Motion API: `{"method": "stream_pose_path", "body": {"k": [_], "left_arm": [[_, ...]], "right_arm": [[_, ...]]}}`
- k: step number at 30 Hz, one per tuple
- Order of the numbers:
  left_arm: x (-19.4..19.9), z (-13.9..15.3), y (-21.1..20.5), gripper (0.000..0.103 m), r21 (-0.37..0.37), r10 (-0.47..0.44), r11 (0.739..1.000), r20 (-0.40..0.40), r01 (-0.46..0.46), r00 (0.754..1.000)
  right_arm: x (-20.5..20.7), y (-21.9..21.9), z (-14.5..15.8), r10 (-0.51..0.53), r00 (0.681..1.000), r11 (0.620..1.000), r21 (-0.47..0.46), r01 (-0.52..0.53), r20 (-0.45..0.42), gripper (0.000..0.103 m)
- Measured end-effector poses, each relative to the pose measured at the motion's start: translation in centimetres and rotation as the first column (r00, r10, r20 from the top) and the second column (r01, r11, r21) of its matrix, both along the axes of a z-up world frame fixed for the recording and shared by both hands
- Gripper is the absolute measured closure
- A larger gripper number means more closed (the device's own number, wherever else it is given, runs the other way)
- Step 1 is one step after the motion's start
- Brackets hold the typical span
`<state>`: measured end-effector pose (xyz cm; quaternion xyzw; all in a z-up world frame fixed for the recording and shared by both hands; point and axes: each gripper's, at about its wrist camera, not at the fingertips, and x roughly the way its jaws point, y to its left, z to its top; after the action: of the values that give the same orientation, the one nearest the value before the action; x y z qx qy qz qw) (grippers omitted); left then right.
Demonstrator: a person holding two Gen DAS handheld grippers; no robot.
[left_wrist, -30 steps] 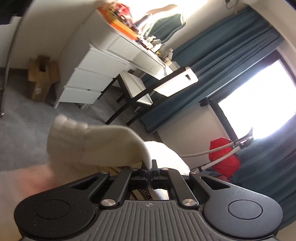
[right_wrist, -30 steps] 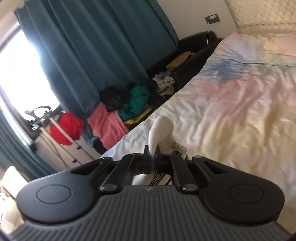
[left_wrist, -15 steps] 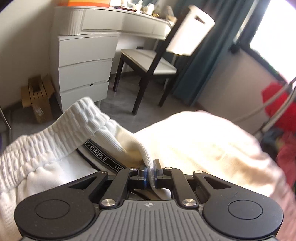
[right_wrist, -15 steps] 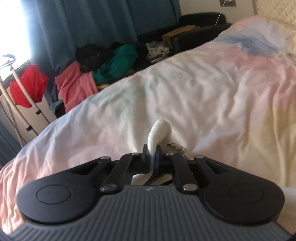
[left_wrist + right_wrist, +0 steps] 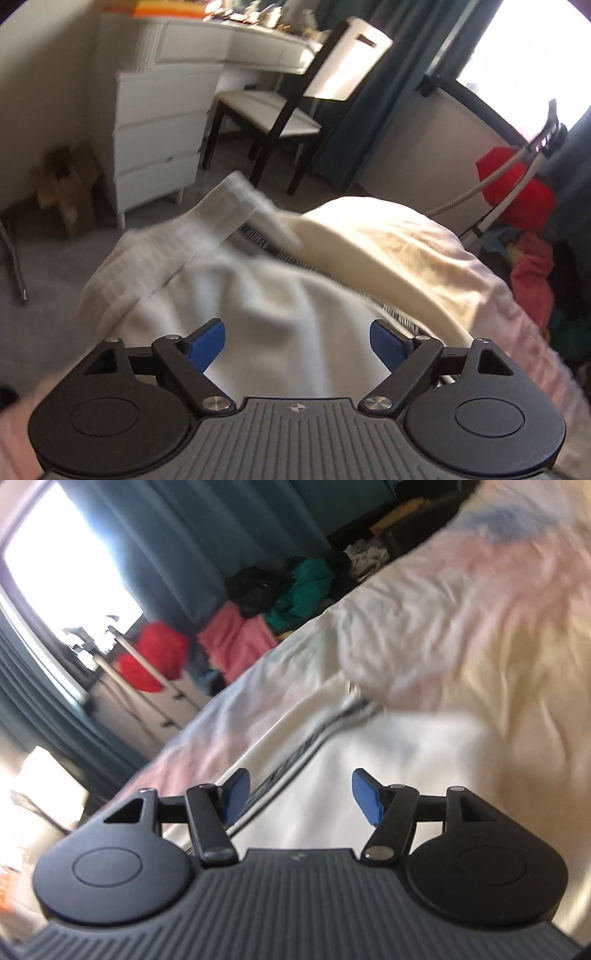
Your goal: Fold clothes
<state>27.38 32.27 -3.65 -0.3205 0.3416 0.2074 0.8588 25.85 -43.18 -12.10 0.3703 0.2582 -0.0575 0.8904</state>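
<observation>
A white garment [image 5: 266, 295] with a ribbed elastic waistband [image 5: 177, 243] and a dark printed strip lies on the bed, blurred by motion. My left gripper [image 5: 297, 341] is open just above it, holding nothing. In the right wrist view the same white garment [image 5: 369, 760] lies on the pastel bedsheet [image 5: 480, 602], with its dark strip [image 5: 306, 746] running past the left finger. My right gripper [image 5: 301, 797] is open over the cloth and holds nothing.
A white chest of drawers [image 5: 159, 125] and a dark chair with a white seat [image 5: 273, 114] stand beyond the bed's edge. A cardboard box [image 5: 62, 188] sits on the grey carpet. Piled clothes [image 5: 258, 609] lie by the teal curtains [image 5: 184, 535].
Both grippers were shut on the white garment and holding it up. Both have opened, and the garment has dropped onto the bed.
</observation>
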Motion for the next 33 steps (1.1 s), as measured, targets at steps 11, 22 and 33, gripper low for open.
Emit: {"method": "stream_pose_path", "body": {"k": [11,22,33], "left_arm": [[-10.2,-7.4,4.3,0.008,-0.496,0.23,0.856,0.118,-0.143,0.966],[-5.1,-7.8,5.1,0.082,-0.388,0.326,0.889,0.162,-0.243,0.932],[-9.4,-1.5,7.4,0.095,-0.368,0.241,0.917,0.196,-0.156,0.95]], "right_arm": [[-4.2,1.9,-7.3,0.051,0.988,0.913,0.407,0.013,-0.147,0.038],[1.8,1.3,-7.6,-0.152,0.988,0.968,0.196,0.156,-0.035,0.073],[-2.2,-0.1,-4.5,-0.192,0.981,0.969,0.156,0.193,-0.021,0.088]]}}
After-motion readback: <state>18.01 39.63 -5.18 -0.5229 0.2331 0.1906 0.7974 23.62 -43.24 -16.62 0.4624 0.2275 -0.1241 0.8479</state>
